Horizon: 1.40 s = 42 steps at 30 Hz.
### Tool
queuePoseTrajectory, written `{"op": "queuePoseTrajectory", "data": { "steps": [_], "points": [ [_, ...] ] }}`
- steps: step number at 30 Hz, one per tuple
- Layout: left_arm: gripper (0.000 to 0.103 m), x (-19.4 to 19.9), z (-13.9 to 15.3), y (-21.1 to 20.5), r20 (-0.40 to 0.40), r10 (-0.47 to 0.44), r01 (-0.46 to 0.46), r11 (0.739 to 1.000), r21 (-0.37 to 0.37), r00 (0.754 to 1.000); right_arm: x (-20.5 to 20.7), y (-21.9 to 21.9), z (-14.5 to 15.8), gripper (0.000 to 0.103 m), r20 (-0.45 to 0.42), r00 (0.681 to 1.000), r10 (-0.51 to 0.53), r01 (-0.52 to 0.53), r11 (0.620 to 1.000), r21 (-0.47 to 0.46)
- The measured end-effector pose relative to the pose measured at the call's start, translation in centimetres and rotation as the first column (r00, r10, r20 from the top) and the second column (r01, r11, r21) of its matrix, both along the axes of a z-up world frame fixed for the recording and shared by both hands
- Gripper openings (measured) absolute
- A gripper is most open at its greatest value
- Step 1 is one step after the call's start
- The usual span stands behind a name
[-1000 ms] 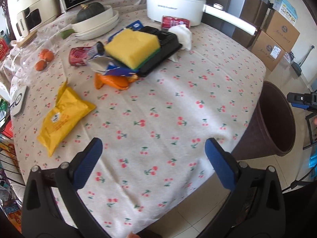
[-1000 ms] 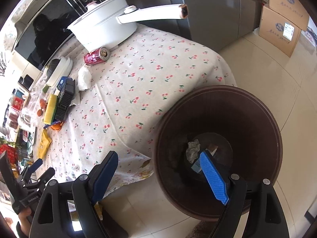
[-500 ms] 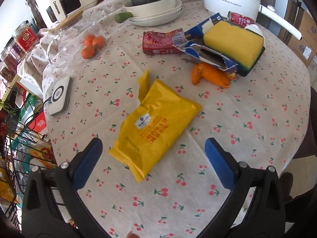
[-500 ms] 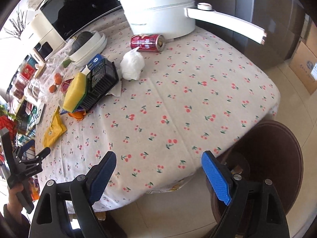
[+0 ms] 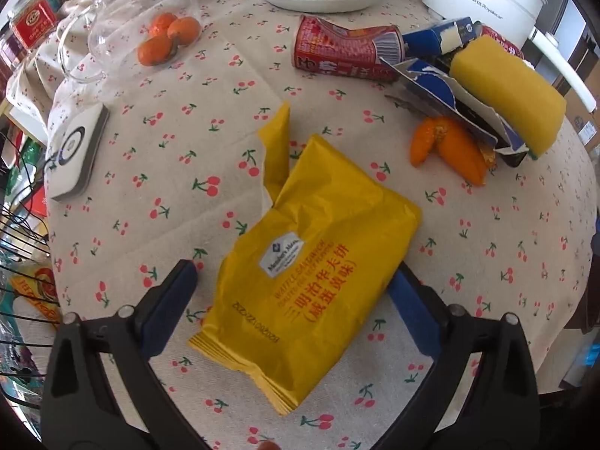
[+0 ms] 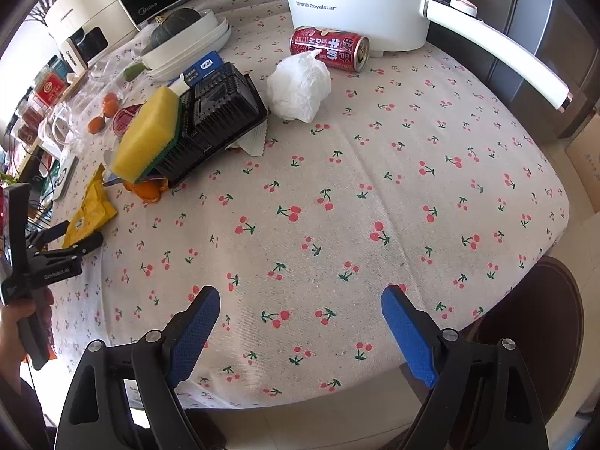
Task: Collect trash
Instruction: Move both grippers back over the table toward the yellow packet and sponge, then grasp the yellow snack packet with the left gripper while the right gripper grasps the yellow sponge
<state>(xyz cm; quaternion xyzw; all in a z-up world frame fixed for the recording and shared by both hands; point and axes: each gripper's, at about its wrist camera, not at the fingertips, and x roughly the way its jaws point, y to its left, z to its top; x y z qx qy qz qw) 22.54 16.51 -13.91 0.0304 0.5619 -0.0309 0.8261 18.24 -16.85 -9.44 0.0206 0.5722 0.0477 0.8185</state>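
While the person's hand is gripping its handle at the far left, the left hand-held gripper is hanging over the yellow packet on the desk. Its jaws have just been closing a little and are standing wide on either side of the packet, the left pad clear of it; whether the right pad is touching I cannot tell. Beyond the packet, orange peel is lying by a torn blue carton, a crushed red can and a yellow sponge. Further right, a white wad is sitting just in front of another red can. Nearer, the right hand-held gripper is hovering wide open and empty over bare cloth. At the far right, a brown bin is standing beside the desk.
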Motion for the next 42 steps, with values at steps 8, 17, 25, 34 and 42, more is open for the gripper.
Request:
{"op": "queuePoseTrajectory", "data": {
  "steps": [8, 17, 25, 34, 42],
  "points": [
    [0.055, -1.5, 2.1, 0.3, 0.007, 0.056, -0.054, 0.984, -0.170, 0.998, -0.2, 1.2, 0.9, 0.090, 0.031, 0.999, 0.015, -0.013, 0.999, -0.042],
    [0.053, -2.8, 4.5, 0.6, 0.038, 0.131, -0.122, 0.975, -0.187, 0.991, 1.8, 7.2, 4.5, 0.090, 0.156, 0.979, 0.130, -0.127, 0.991, -0.033],
    [0.053, -3.2, 5.4, 1.5, 0.055, 0.143, -0.129, 0.971, -0.200, 0.988, 6.8, 13.0, 3.4, 0.088, 0.194, 0.959, 0.205, -0.192, 0.978, -0.083],
    [0.053, -3.8, 5.9, 0.6, 0.066, 0.132, -0.116, 0.971, -0.207, 0.989, 7.8, 14.2, 2.1, 0.059, 0.188, 0.954, 0.234, -0.215, 0.970, -0.116],
    [0.053, -5.0, 7.1, -2.1, 0.095, 0.082, -0.061, 0.977, -0.202, 0.992, 3.2, 11.6, 5.2, 0.058, 0.224, 0.934, 0.278, -0.252, 0.958, -0.138]
  ]
}}
